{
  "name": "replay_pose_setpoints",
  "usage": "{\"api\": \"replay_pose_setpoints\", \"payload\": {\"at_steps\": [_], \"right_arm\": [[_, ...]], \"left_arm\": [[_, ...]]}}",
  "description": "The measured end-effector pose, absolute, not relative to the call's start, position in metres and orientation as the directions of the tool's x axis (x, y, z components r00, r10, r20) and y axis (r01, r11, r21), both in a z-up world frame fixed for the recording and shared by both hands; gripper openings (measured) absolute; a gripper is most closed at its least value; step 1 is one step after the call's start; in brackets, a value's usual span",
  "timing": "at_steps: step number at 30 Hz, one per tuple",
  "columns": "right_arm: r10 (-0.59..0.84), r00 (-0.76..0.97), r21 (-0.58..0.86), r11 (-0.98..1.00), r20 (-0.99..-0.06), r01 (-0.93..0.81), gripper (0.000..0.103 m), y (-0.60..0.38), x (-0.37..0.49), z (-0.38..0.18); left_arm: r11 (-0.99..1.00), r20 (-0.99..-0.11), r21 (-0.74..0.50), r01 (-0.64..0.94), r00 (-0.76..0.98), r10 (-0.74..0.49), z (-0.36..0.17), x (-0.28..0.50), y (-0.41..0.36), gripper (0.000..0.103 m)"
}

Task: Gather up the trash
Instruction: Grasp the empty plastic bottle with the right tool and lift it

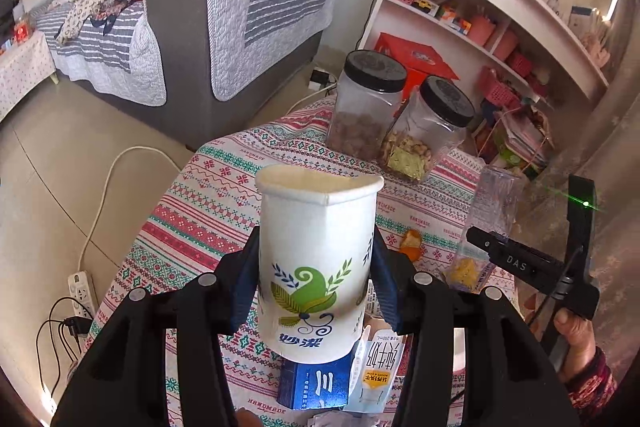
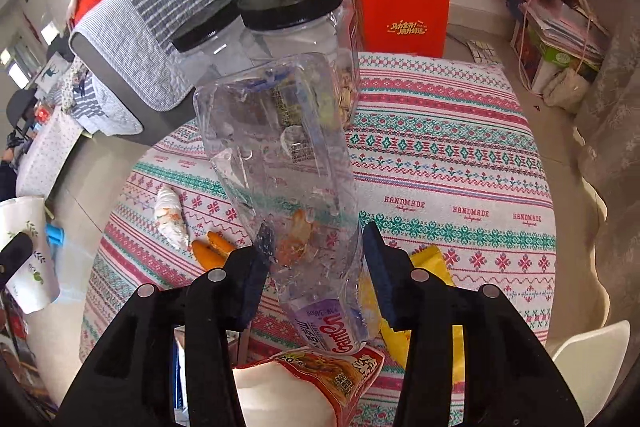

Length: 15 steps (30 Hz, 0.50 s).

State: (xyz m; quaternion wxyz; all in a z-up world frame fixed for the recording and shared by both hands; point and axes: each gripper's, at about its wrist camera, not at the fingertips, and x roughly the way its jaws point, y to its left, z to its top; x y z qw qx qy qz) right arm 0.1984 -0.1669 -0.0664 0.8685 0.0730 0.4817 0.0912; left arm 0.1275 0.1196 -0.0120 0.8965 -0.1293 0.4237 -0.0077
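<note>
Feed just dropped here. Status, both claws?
Left claw shut on paper cup. Right claw shut on clear plastic bottle. Wrappers, peel remain on table.

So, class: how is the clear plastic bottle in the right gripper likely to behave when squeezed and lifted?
The clear plastic bottle looks empty, so it is probably light. Its walls already look dented, so it likely buckles under the right gripper. Held near its lower end and leaning, it may swing or slip.

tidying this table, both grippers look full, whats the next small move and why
Probably carry both pieces off to a trash bin; none shows here. The left gripper clamps the paper cup, the right gripper squeezes the clear plastic bottle, so neither can take the orange peel.
</note>
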Motion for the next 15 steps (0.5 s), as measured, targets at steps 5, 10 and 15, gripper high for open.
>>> {"api": "replay_pose_setpoints", "payload": {"at_steps": [5,10,15], "right_arm": [[0.234,0.573,0.230,0.970,-0.785,-0.081,0.044,-0.170,0.170,-0.043],[0.227,0.614,0.234,0.970,-0.756,-0.070,0.044,-0.175,0.145,-0.028],[0.222,0.654,0.257,0.965,-0.723,-0.043,0.044,-0.191,0.115,-0.018]], "left_arm": [[0.963,-0.748,-0.252,-0.099,0.651,-0.129,-0.009,0.118,0.120,0.050],[0.956,-0.725,-0.280,-0.085,0.672,-0.152,-0.004,0.107,0.111,0.050],[0.955,-0.705,-0.293,-0.055,0.687,-0.177,0.004,0.101,0.095,0.050]]}}
